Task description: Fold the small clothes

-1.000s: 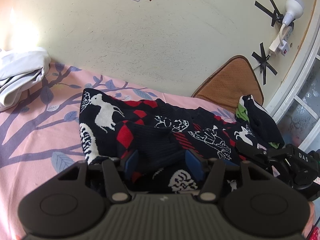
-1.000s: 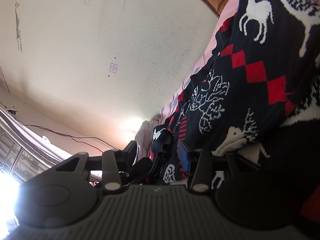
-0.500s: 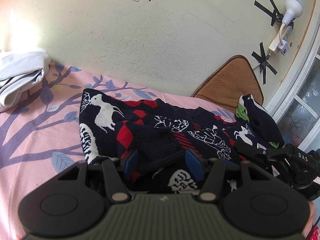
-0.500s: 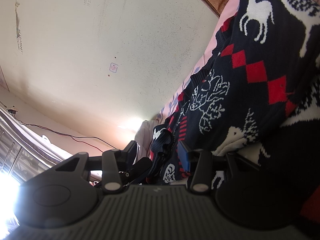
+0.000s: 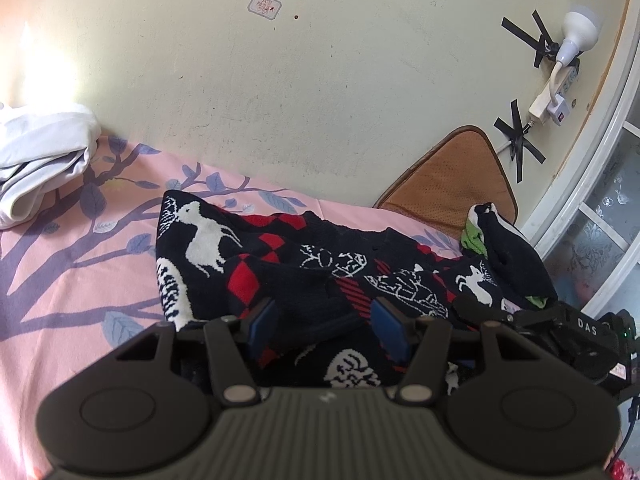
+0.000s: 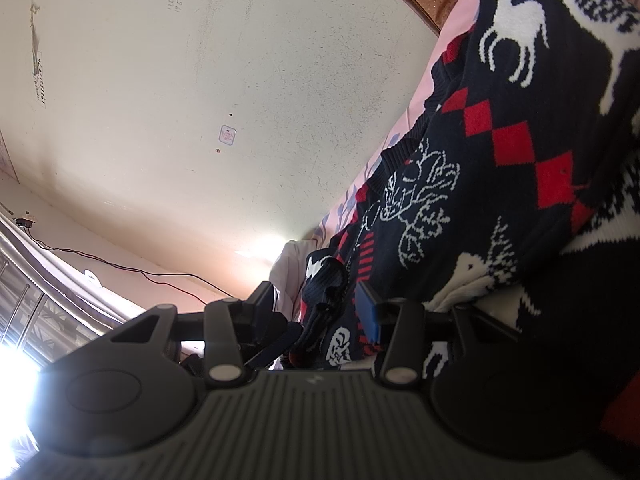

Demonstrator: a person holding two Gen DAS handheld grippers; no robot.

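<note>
A black knitted sweater (image 5: pixel 320 264) with white deer and red diamonds lies crumpled on the pink bedsheet (image 5: pixel 60 288). My left gripper (image 5: pixel 326 322) points down at its near edge. The blue pads (image 5: pixel 262 320) stand apart, open, with a fold of black sleeve lying loosely between them. My right gripper (image 5: pixel 560 328) rests at the sweater's right end. In the right wrist view my right gripper (image 6: pixel 316 306) is rolled on its side and open. The sweater (image 6: pixel 500 168) fills the space beside its right pad (image 6: pixel 366 312), and nothing near lies between the jaws.
Folded white clothes (image 5: pixel 44 144) sit at the sheet's far left by the wall. A brown cushion (image 5: pixel 452 176) leans in the right corner, with a black and green garment (image 5: pixel 500 240) in front of it. A lamp and power strip (image 5: pixel 560 68) hang on the wall beside a window frame (image 5: pixel 592 184).
</note>
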